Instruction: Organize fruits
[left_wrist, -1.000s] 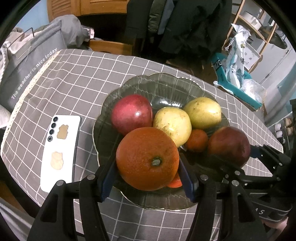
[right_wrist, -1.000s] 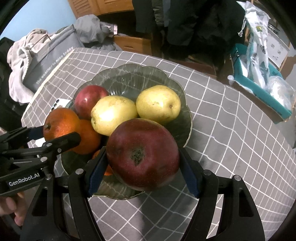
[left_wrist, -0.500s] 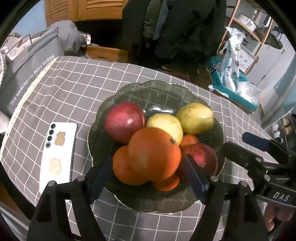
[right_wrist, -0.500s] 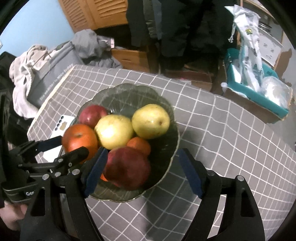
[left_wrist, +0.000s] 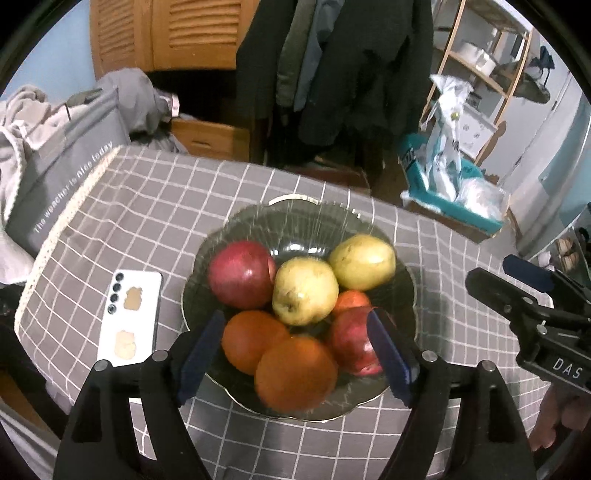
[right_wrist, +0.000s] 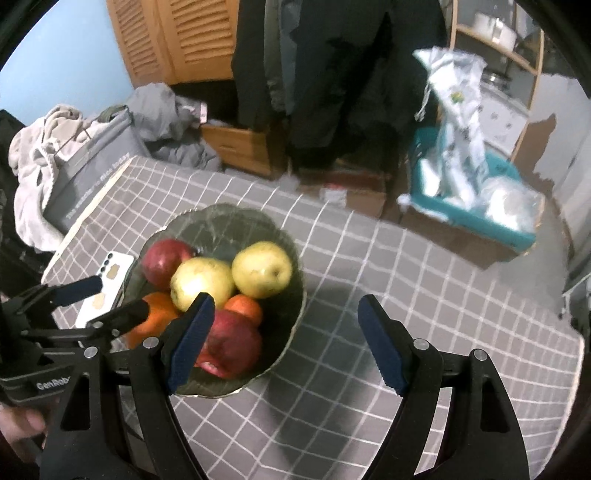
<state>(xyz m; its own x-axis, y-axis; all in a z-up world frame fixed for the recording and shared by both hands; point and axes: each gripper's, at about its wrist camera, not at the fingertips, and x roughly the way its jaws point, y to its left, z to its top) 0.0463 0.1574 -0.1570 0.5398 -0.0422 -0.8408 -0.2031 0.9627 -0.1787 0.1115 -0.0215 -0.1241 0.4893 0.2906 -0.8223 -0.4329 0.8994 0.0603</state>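
A dark glass bowl on the checked tablecloth holds two red apples, two yellow pears, two big oranges and a small orange fruit. My left gripper is open and empty, raised above the bowl's near side. My right gripper is open and empty, above the cloth just right of the bowl. Each gripper shows in the other's view, the right and the left.
A white phone lies on the cloth left of the bowl. A grey bag stands off the table's left edge. A teal basket with plastic bags sits on the floor beyond the far right. Dark coats hang behind the table.
Both grippers have opened and let go, the left of the big orange and the right of the dark red apple, which now lie in the bowl. Both grippers have drawn back and up.
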